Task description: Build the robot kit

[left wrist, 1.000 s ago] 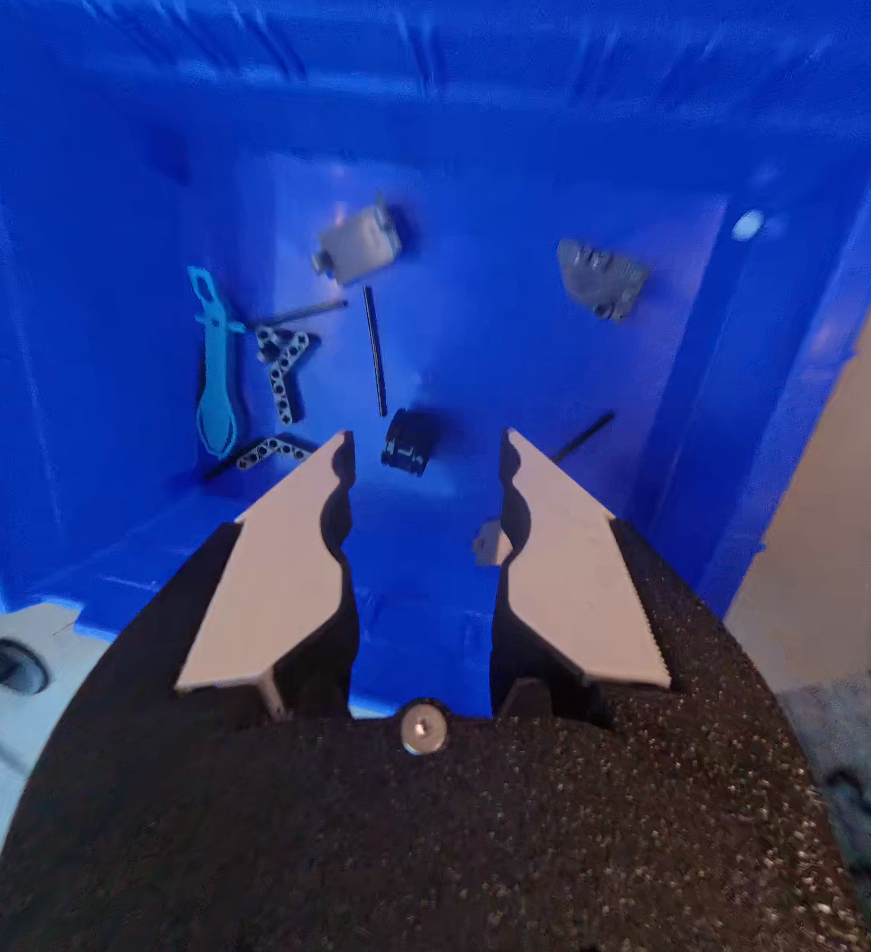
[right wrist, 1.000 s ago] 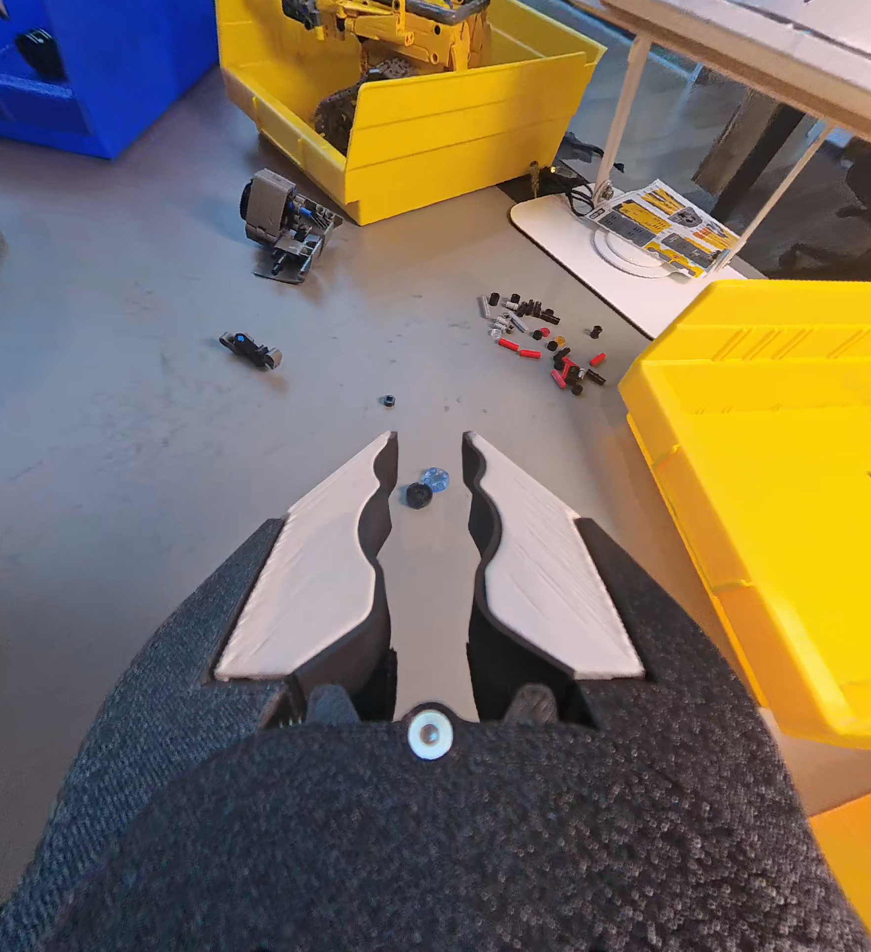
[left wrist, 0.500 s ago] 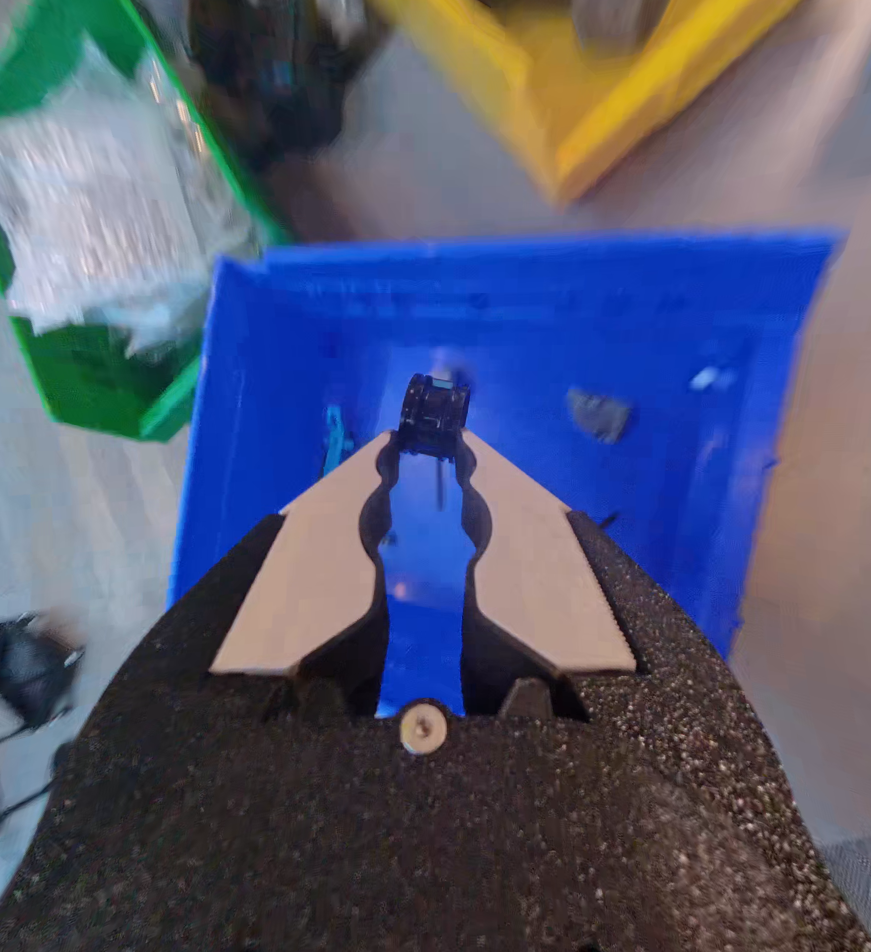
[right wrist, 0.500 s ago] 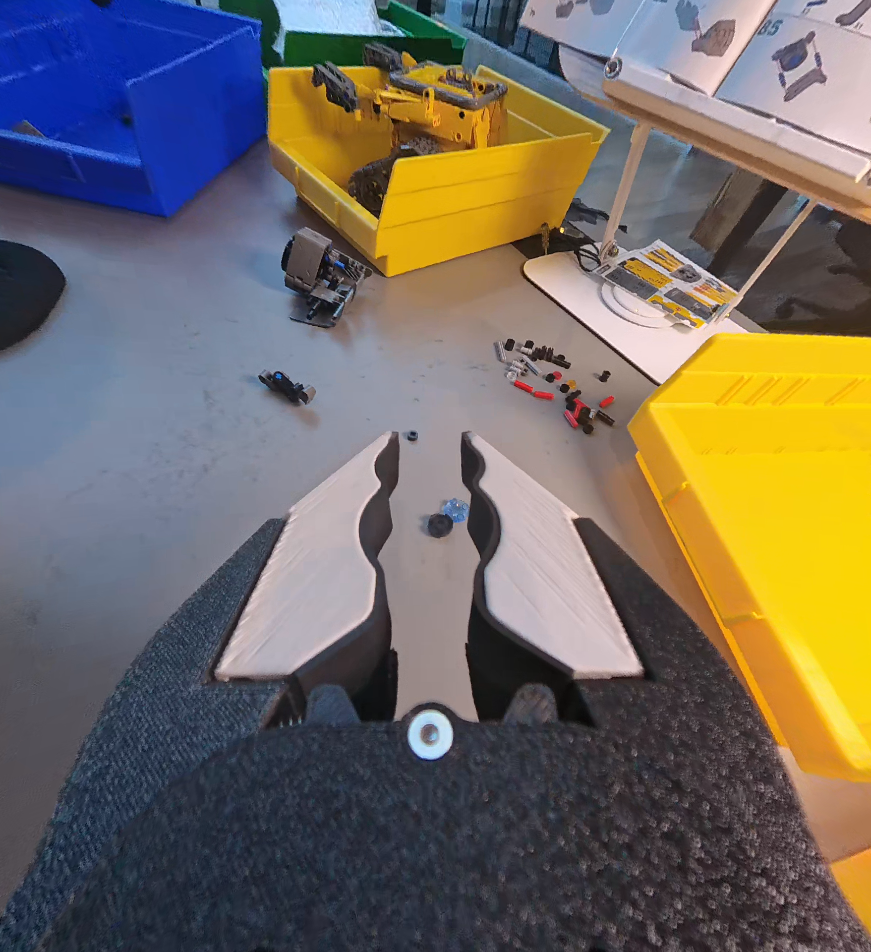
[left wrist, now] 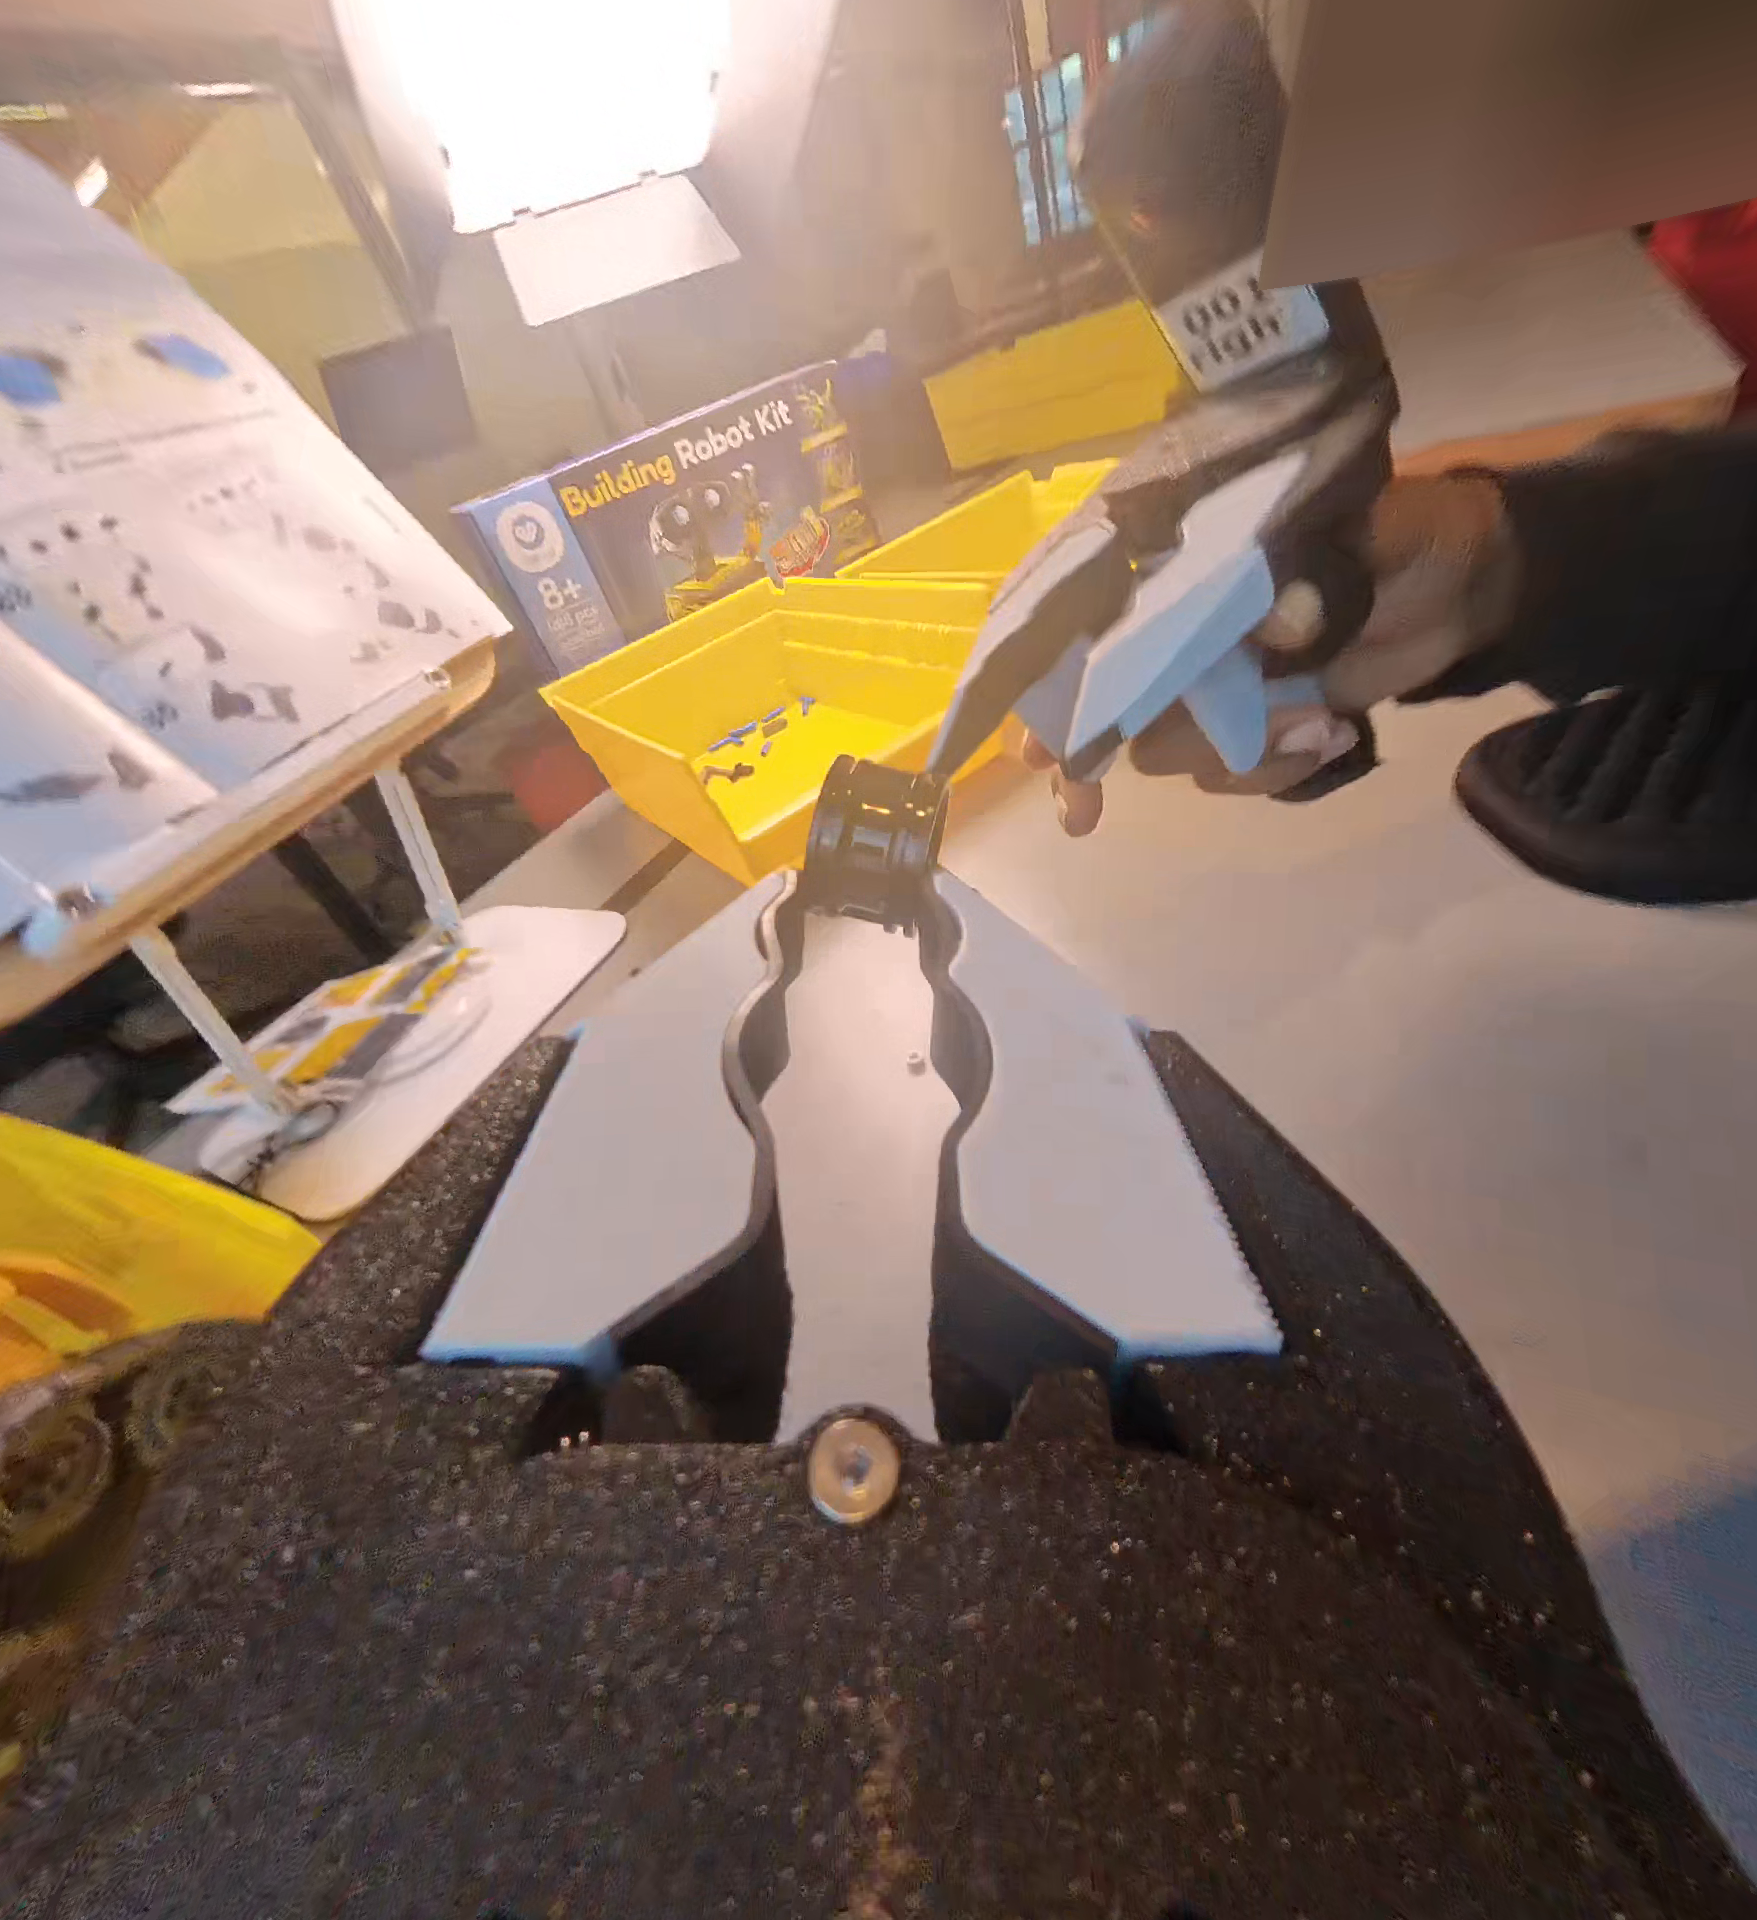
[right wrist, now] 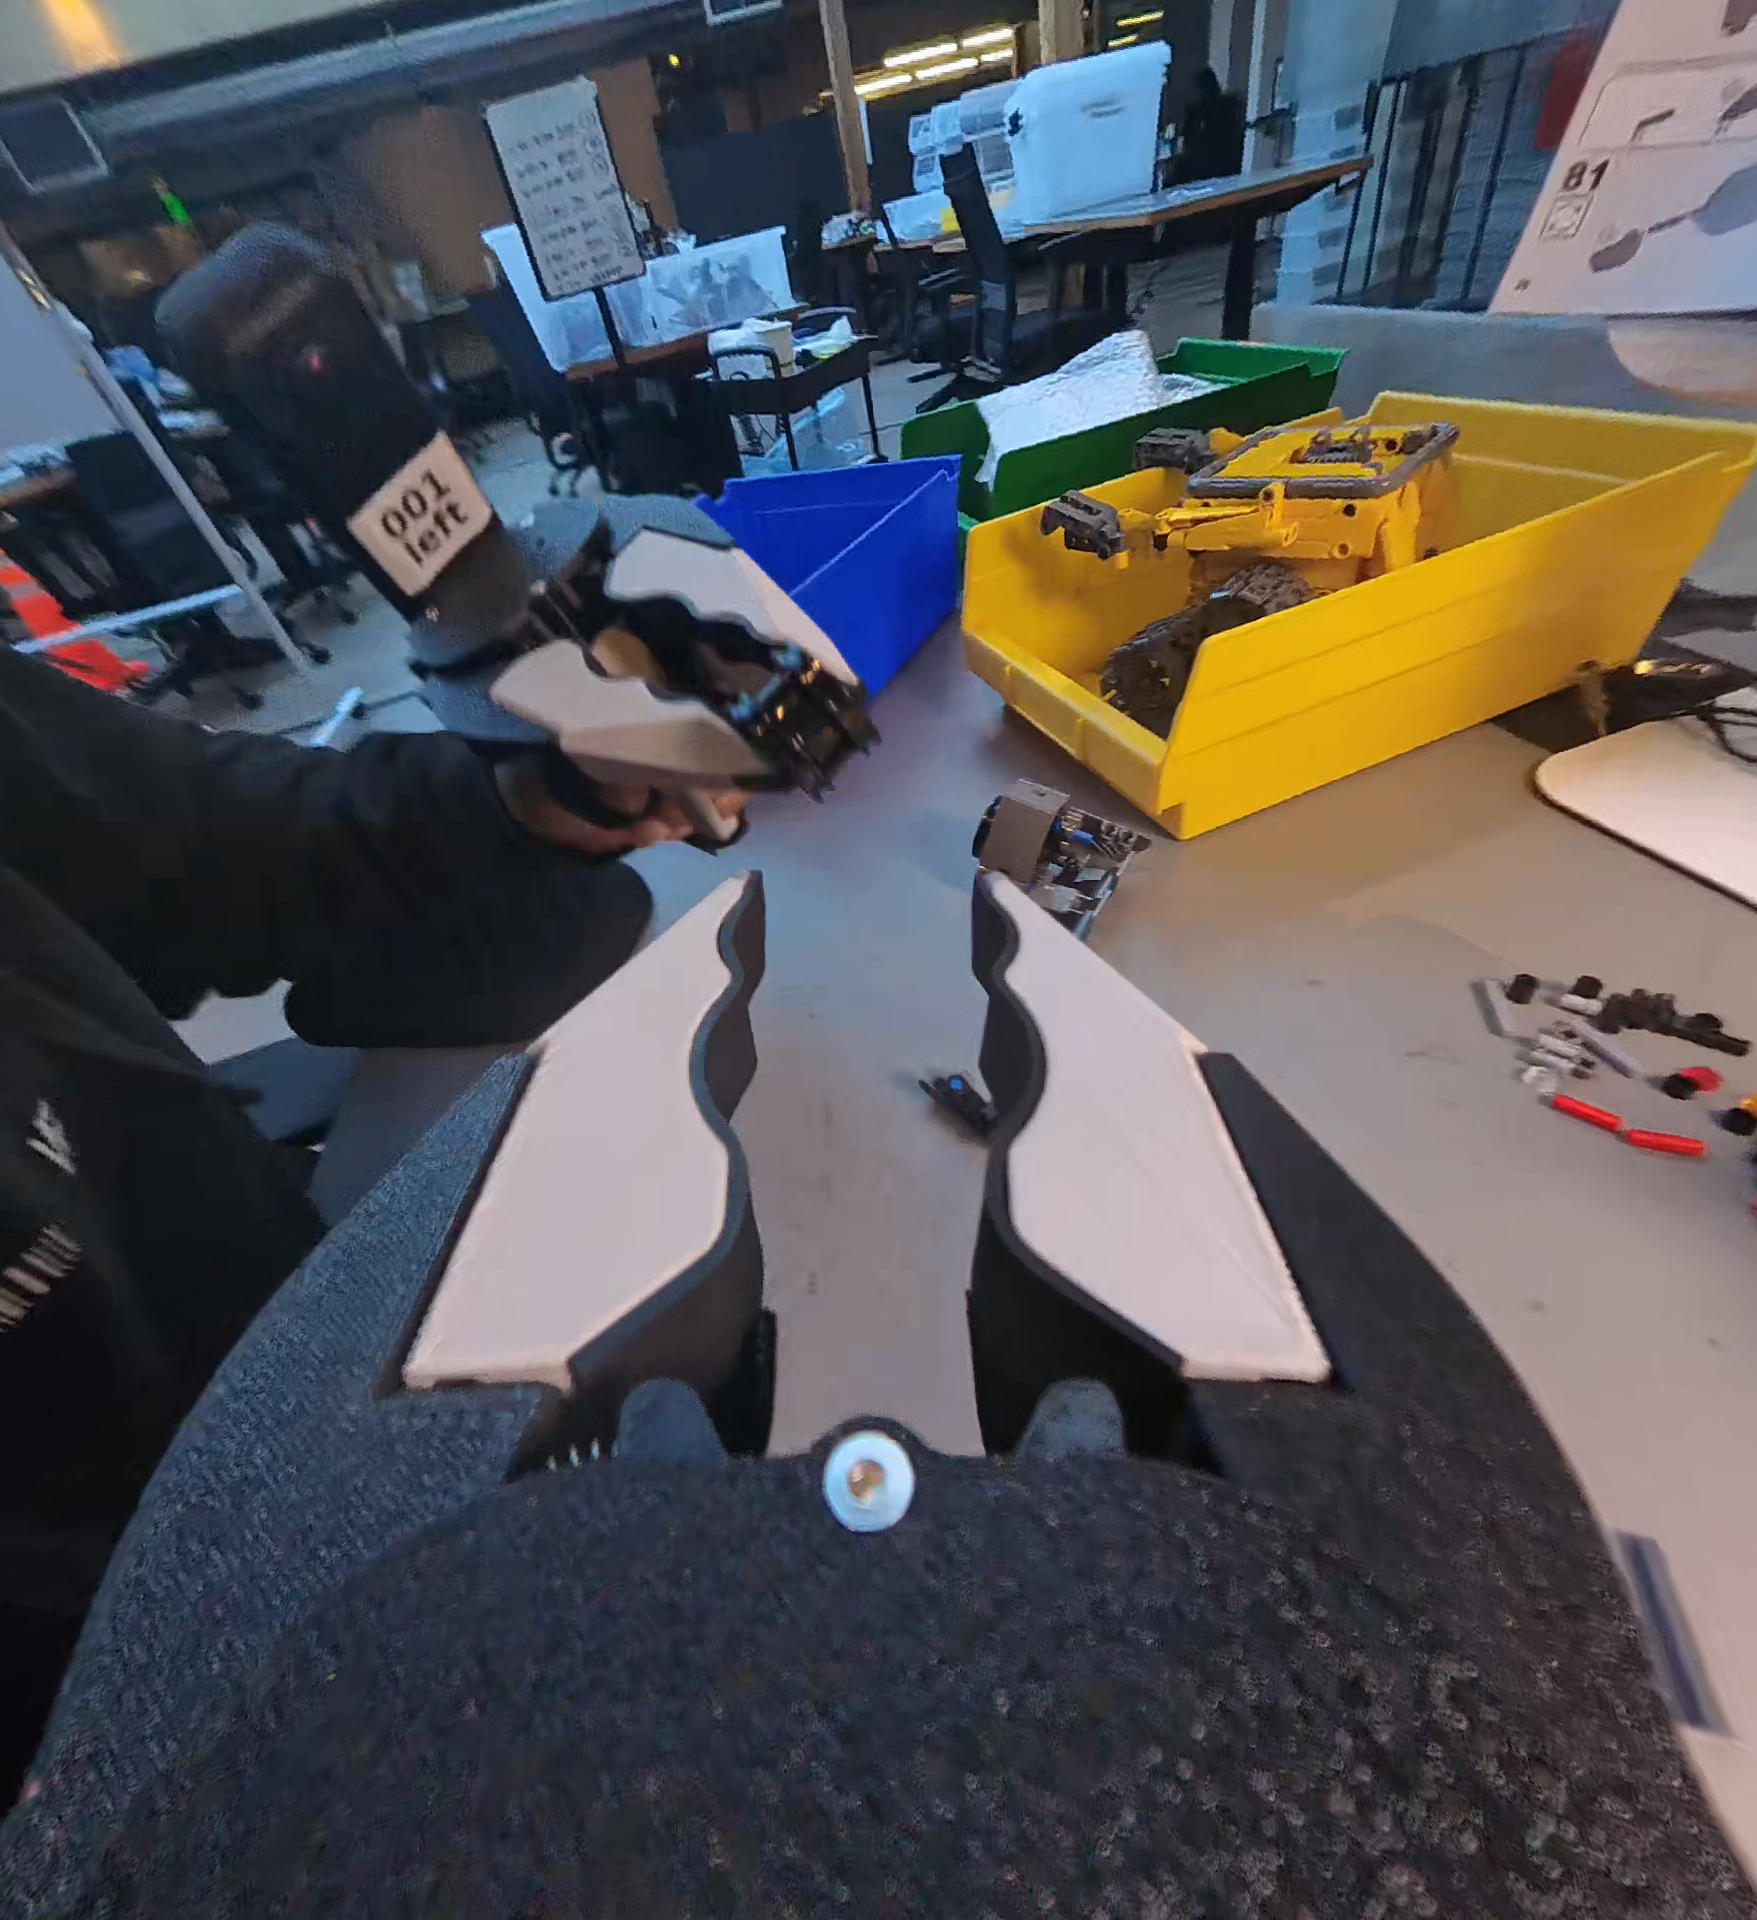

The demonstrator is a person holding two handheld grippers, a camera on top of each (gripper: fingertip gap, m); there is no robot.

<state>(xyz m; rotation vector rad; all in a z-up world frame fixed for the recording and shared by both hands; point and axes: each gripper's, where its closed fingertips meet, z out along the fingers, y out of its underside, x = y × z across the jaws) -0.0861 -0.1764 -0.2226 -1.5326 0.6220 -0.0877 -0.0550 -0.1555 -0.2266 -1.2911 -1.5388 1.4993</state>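
My left gripper (left wrist: 863, 883) is shut on a black ribbed wheel-like part (left wrist: 874, 831) and holds it by its tips in the air above the grey table (left wrist: 1321, 1039). In the right wrist view the same gripper (right wrist: 801, 717), held in a hand, shows at upper left with the black part (right wrist: 812, 717) in its tips. My right gripper (right wrist: 869, 894) is open and empty above the table. In the left wrist view the right gripper (left wrist: 1009, 727) points down, and one fingertip (left wrist: 947, 748) is at the black part's top edge.
A blue bin (right wrist: 853, 561), a green bin (right wrist: 1248, 384) and a yellow bin (right wrist: 1373, 665) holding a yellow tracked model (right wrist: 1269, 520) stand behind. A grey sub-assembly (right wrist: 1056, 842), a small black piece (right wrist: 957, 1101) and loose small parts (right wrist: 1632, 1060) lie on the table. Another yellow bin (left wrist: 801, 675) and an instruction stand (left wrist: 178, 540) are near. Left tips to right tips: about 5 centimeters. Both grippers' tips are roughly 20 centimeters from the grey sub-assembly (right wrist: 1056, 842).
My left gripper shut on the black part in the blue bin, lifted it out and swung toward the right gripper. My right gripper rose from the table, opened wider and turned left.
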